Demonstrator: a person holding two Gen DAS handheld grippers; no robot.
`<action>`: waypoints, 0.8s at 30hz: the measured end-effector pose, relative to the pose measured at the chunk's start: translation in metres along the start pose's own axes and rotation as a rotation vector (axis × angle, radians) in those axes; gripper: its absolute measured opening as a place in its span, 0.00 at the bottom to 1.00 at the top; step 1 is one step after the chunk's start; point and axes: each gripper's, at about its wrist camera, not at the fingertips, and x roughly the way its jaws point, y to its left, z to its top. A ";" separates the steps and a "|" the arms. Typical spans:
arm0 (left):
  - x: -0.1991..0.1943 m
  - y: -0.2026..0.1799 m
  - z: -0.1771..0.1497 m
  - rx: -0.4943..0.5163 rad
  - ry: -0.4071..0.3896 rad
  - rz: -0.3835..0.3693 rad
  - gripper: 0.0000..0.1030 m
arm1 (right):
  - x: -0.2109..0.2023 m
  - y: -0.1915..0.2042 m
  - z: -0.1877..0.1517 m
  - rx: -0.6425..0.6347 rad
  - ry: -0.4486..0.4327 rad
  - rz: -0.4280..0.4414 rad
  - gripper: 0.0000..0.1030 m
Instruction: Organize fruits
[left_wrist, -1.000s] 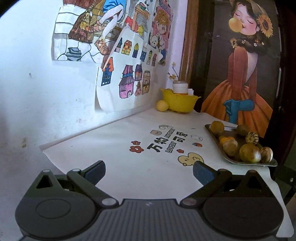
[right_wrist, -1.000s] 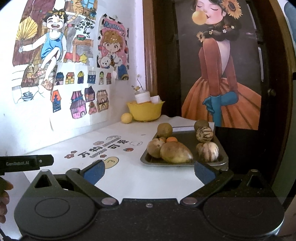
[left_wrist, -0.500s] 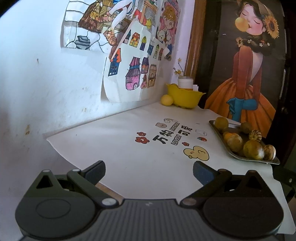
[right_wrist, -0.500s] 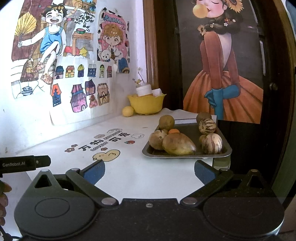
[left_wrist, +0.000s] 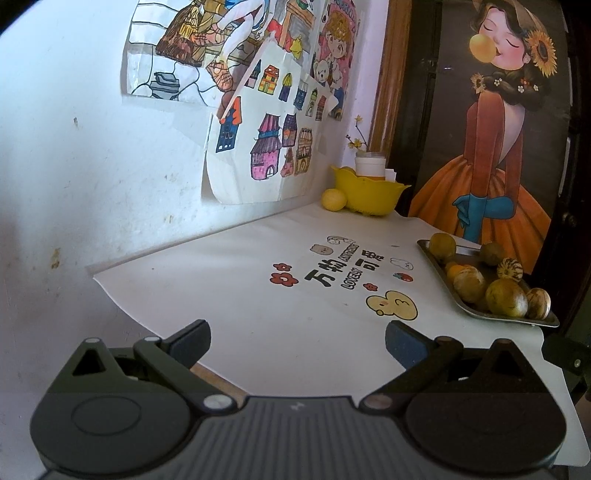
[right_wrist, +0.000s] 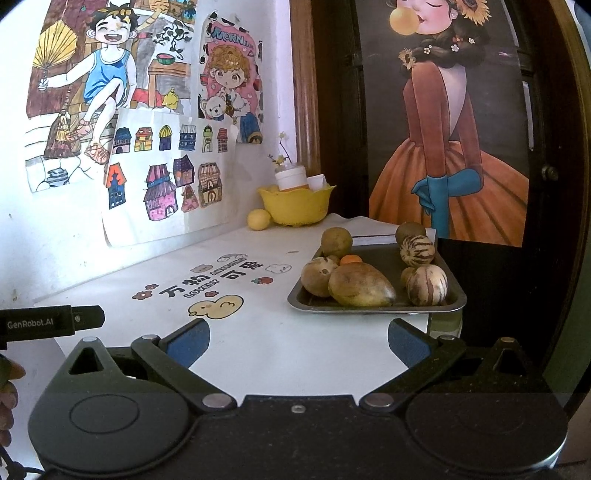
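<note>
Both tongs hang above the near edge of a white-covered counter (left_wrist: 258, 280), each spread wide with nothing between its blue-padded fingers: the left tongs (left_wrist: 297, 341) face the printed mat, the right tongs (right_wrist: 298, 341) face a dark metal tray (right_wrist: 373, 308) of fruit. On the tray lie a large yellow-brown mango (right_wrist: 361, 285), a brownish round fruit (right_wrist: 317, 276) touching it, two striped round fruits (right_wrist: 427, 285) at the right side, a small orange one (right_wrist: 351, 259) and two greenish ones at the far end. A yellow bowl (right_wrist: 297, 205) stands in the far corner against the wall (a white jar (right_wrist: 291, 178) sits in it), with one yellow fruit (right_wrist: 258, 219) just beside it on the counter.
</note>
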 end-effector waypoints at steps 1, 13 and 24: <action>0.000 0.000 0.000 -0.001 0.001 0.001 1.00 | 0.000 0.000 0.000 0.000 0.001 0.000 0.99; 0.000 -0.002 0.000 -0.002 0.003 0.001 1.00 | 0.001 0.001 -0.001 0.004 0.006 0.002 0.99; -0.001 -0.006 -0.001 -0.007 0.010 0.007 1.00 | 0.002 0.000 -0.004 0.006 0.012 0.005 0.99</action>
